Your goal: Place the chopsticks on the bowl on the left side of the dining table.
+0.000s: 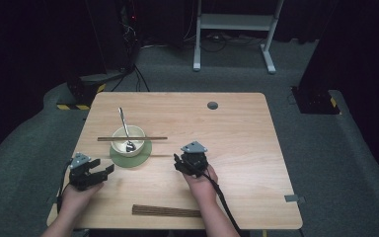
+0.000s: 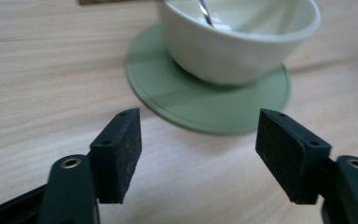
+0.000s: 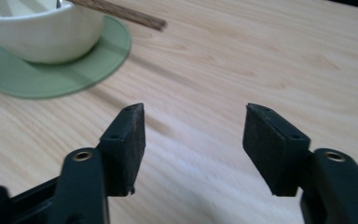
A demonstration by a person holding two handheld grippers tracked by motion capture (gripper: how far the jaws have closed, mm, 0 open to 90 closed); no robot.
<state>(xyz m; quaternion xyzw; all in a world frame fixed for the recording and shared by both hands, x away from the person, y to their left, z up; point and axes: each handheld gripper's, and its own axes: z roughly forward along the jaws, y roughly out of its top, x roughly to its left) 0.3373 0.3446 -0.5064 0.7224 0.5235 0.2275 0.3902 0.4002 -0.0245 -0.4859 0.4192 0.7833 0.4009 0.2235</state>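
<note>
Both sets of fingers released, nothing between: left gripper [image 1: 107,170], right gripper [image 1: 178,163]. Bowl [image 1: 127,139] left of centre looks set; next, the mat [image 1: 166,211] at bottom centre.

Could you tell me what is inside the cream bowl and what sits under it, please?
Inside the bowl a metal spoon leans on the rim. Under it lies a green coaster. The bowl hides the coaster's middle.

Black tool [image 1: 98,174] bodies, grey three-cornered plates

Odds and ends around the wooden table [image 1: 237,148]
A grey round cap [image 1: 212,105] at one o'clock, dark sticks [image 1: 166,211] at six, a white frame [image 1: 234,22] beyond at twelve.
</note>
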